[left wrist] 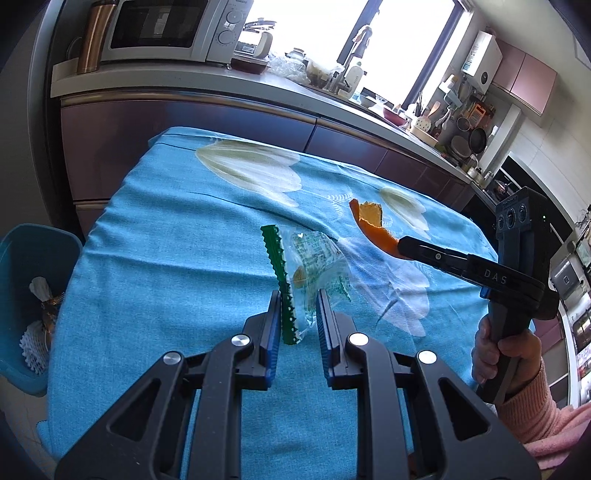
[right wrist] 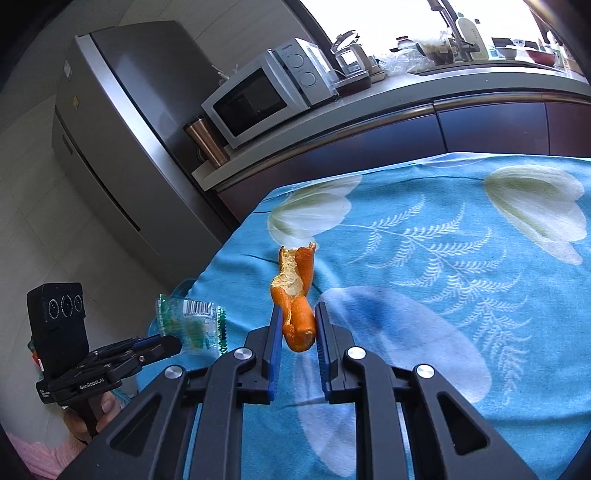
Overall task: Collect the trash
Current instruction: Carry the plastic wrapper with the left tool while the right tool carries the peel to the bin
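A clear plastic wrapper with green serrated edges sits between the fingers of my left gripper, above the blue flowered tablecloth; the jaws stand a little apart around its near end. The wrapper also shows in the right wrist view, at the left gripper's tip. My right gripper is shut on an orange peel and holds it above the cloth. The peel and right gripper also show in the left wrist view.
A blue bin with white and brown trash stands on the floor left of the table. A kitchen counter with a microwave runs behind the table. A fridge stands at the far left.
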Demonstrator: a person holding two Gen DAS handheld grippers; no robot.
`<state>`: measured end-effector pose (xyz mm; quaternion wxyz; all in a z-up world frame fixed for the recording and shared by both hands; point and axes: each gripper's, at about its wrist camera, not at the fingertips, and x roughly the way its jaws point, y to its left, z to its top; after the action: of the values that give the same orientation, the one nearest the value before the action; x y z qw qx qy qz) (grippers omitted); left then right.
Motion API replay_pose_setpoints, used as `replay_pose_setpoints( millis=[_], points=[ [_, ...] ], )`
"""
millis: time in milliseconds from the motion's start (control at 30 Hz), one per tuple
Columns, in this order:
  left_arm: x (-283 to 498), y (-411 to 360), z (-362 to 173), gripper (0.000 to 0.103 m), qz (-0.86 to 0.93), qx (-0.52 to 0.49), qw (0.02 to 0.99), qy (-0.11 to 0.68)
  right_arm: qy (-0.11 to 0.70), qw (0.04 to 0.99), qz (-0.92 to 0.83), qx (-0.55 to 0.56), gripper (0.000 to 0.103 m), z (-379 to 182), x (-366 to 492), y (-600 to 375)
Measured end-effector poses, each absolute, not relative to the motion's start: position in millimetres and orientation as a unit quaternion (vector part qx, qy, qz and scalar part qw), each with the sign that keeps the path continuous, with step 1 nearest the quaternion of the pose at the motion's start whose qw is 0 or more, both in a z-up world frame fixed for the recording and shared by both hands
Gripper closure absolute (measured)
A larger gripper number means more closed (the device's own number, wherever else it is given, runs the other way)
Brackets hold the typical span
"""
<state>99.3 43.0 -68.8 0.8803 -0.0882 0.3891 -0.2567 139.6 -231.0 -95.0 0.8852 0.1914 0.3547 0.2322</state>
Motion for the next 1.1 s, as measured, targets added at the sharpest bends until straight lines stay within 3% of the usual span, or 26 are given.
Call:
replay_pose_setpoints(
  millis=[1100],
  points=[
    [69, 123, -54, 0.084, -0.188, -0.111, 0.908, 0.357, 0.341, 0.87, 0.317, 0.16, 0.087, -75, 134, -150]
  ],
)
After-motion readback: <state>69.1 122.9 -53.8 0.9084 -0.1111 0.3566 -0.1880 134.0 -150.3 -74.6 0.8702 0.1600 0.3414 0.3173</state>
